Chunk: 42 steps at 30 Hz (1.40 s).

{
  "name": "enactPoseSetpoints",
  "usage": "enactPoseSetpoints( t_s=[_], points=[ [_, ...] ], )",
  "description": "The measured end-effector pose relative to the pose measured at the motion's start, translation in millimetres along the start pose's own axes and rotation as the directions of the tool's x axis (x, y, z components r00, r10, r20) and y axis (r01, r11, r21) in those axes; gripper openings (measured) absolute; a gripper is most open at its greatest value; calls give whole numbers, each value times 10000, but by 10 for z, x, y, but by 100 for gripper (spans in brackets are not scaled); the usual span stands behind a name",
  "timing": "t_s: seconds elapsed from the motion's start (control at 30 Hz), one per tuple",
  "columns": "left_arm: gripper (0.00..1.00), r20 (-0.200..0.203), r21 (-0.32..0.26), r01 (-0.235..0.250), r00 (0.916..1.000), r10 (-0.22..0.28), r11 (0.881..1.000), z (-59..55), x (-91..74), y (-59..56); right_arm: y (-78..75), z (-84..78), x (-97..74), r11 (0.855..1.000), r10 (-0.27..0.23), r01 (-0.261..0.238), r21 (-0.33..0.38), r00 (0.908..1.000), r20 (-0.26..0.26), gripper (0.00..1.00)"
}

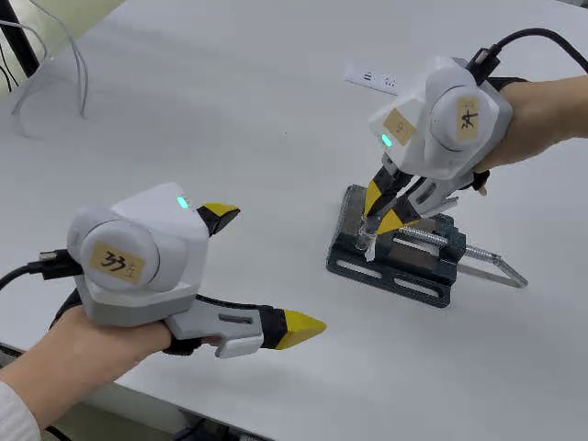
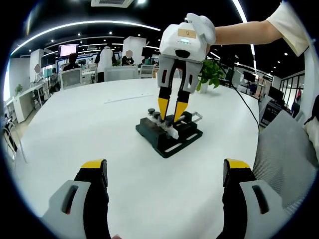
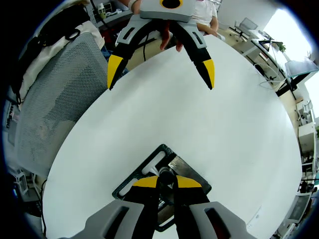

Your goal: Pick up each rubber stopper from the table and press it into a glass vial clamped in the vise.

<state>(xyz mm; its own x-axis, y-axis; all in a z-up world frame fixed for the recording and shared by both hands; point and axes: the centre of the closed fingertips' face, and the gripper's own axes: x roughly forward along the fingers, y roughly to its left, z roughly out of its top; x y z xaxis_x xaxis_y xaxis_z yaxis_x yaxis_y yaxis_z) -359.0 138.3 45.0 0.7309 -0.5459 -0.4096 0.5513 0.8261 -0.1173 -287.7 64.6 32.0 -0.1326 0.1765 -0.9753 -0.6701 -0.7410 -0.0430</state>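
Above the vise (image 1: 390, 274), right gripper (image 1: 384, 213) jaws pinch a stopper (image 3: 166, 175); left gripper (image 1: 266, 270) jaws gape.

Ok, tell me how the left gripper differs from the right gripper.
The left gripper has jaws spread wide and empty; the right gripper has jaws pinched around a dark stopper. The left gripper is held level, away from the vise; the right gripper points down onto it. Both have yellow tips.

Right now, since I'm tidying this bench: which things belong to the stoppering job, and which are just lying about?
Job: vise; glass vial; rubber stopper in the right gripper; open left gripper.
Lying about: white power strip.
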Motion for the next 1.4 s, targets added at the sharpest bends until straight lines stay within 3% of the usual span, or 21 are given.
enactPoseSetpoints(
  t_s=[0.17,0.8,1.03,1.1,1.4],
  points=[
    [96,-4,20,8,10000,-8,10000,8,17,2,3,5,4,10000,46,-46,-16,9999,-149,5],
    [95,20,2,182,9998,-182,9998,47,71,-87,-49,-23,20,9821,31,19,1885,9997,-263,4],
    [95,-18,28,261,9997,-261,9997,37,74,-114,-32,-31,19,9958,20,-10,916,9999,-110,5],
    [95,-30,7,260,9997,-260,9997,36,73,-113,-41,-28,15,9944,23,-20,1058,10000,-28,5],
    [94,-45,22,284,9996,-284,9996,38,72,-102,-14,3,11,9986,40,-36,522,10000,-63,6]
  ],
)
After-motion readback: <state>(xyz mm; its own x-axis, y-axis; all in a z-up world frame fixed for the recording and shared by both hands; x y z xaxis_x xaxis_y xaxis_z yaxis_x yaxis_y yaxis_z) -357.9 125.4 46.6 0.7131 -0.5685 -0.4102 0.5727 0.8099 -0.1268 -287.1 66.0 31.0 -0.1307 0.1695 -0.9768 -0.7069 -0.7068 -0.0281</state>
